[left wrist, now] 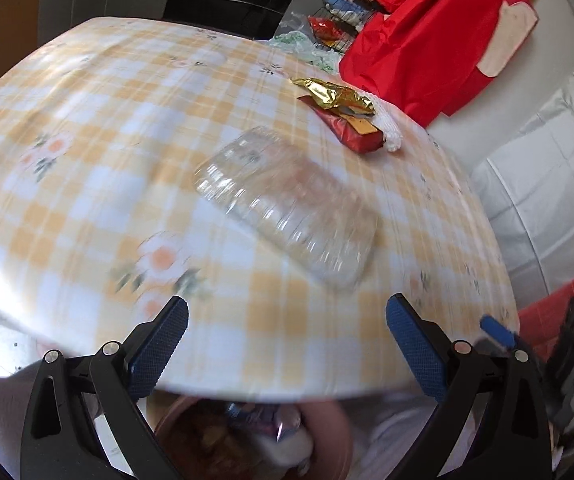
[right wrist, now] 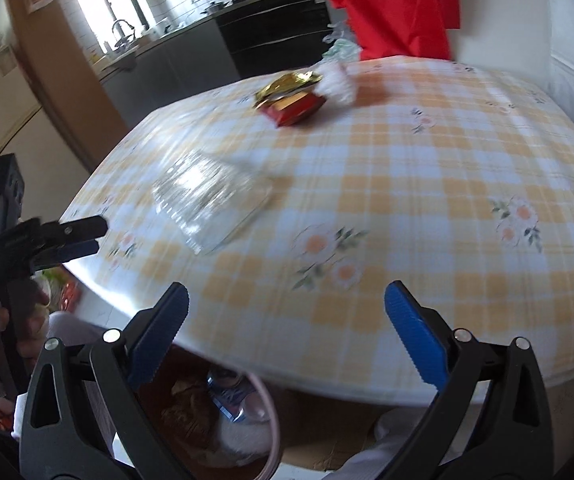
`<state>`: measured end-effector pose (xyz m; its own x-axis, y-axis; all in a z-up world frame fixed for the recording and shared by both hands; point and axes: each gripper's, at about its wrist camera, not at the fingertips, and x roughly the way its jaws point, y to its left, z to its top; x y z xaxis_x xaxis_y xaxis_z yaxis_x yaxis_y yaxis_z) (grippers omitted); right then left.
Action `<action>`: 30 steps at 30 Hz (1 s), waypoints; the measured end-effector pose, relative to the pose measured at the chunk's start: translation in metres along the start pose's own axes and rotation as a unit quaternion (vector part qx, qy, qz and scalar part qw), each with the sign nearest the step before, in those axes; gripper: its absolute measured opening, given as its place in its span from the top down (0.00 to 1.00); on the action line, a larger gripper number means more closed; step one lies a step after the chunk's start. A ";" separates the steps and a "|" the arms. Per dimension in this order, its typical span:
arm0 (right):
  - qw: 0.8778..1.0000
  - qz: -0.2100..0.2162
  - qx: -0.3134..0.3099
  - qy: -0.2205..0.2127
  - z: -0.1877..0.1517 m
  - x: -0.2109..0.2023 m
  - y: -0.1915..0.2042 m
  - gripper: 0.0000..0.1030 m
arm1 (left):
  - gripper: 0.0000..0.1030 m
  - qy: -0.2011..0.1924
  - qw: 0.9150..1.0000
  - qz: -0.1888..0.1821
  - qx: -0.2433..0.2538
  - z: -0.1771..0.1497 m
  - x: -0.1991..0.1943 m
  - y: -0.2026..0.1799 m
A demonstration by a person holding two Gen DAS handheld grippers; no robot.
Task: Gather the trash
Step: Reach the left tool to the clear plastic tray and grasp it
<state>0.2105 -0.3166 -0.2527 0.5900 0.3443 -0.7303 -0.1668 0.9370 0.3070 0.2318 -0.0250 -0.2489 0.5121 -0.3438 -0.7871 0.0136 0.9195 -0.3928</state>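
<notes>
Both claws hang spread and empty over the near edge of the checked table (left wrist: 87, 128): left gripper (left wrist: 287, 344), right gripper (right wrist: 287, 332). At one o'clock from the left one lie a red packet (left wrist: 347, 130) under gold foil (left wrist: 333, 94), with red cloth (left wrist: 427, 40) behind. Nothing blocks the clear plastic tray (left wrist: 287, 204), which lies blurred and ribbed at twelve o'clock.

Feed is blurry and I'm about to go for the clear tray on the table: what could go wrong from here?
1. The clear plastic tray is thin, glossy and lies flat; the open left gripper may slide off or crush it.
2. Both views are motion-blurred, so the tray's edges are hard to judge.
3. The gold wrapper rests loosely on the red packet beside white crumpled paper; grabbing one could scatter the others.
</notes>
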 end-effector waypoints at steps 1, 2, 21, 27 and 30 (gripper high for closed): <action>1.000 -0.002 0.003 -0.003 0.004 0.002 -0.006 0.06 | 0.06 -0.001 1.000 0.014 -0.005 0.010 0.010 -0.007; 1.000 -0.003 0.005 -0.004 0.007 0.004 -0.011 0.06 | 0.06 -0.004 0.999 0.033 -0.022 0.019 0.019 -0.010; 0.998 0.020 0.065 -0.012 0.009 0.018 -0.067 0.06 | 0.06 -0.015 0.942 0.271 -0.197 0.088 0.100 -0.036; 0.997 0.018 0.072 -0.011 0.004 0.017 -0.075 0.06 | 0.06 -0.029 0.926 0.296 -0.235 0.084 0.110 -0.031; 0.997 0.016 0.076 -0.010 0.004 0.016 -0.079 0.06 | 0.06 -0.036 0.919 0.323 -0.224 0.085 0.110 -0.038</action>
<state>0.2365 -0.3851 -0.2861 0.6030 0.3709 -0.7063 -0.0651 0.9053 0.4198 0.3602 -0.0814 -0.2800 0.3454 0.2742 -0.8975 -0.6596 0.7512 -0.0244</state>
